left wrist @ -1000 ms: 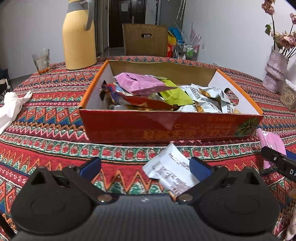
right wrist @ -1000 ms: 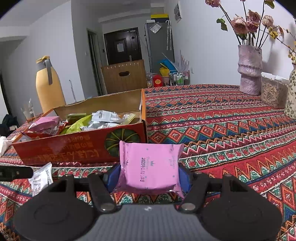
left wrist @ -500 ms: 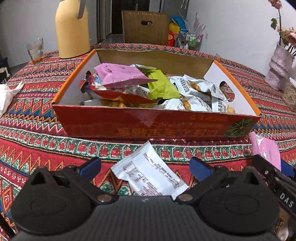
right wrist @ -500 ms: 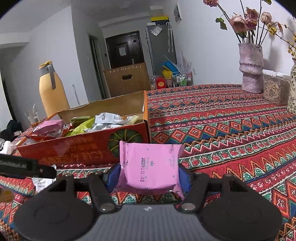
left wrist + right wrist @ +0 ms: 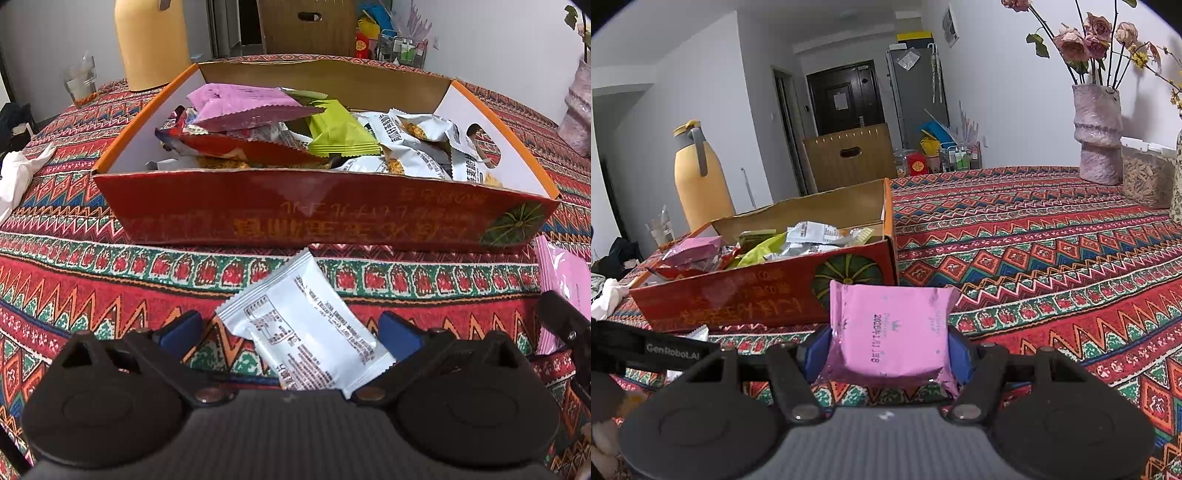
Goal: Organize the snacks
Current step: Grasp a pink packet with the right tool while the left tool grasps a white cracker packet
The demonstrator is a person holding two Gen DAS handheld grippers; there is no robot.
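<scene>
On the patterned bench [image 5: 74, 280], your box [image 5: 317, 218] sits at 12 o'clock, heaped with snacks. Your left claw [image 5: 291, 330] gapes around a white packet [image 5: 303, 325] lying flat; your right claw [image 5: 886, 349] clamps a pink packet [image 5: 890, 328].

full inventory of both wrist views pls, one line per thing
snack box: 1, red and orange cardboard, on the tablecloth, full of mixed packets
white packet: 1, white, on the cloth in front of the box, between the left gripper's open fingers
pink packet: 1, pink, clamped in the right gripper
tablecloth: 1, red patterned, covers the table
jug: 1, yellow, behind the box
glass: 1, clear, beside the jug
vase: 1, lilac, holding flowers, far right
tissue: 1, white, left edge
left gripper: black, blue pads, open
right gripper: black, blue pads, shut
</scene>
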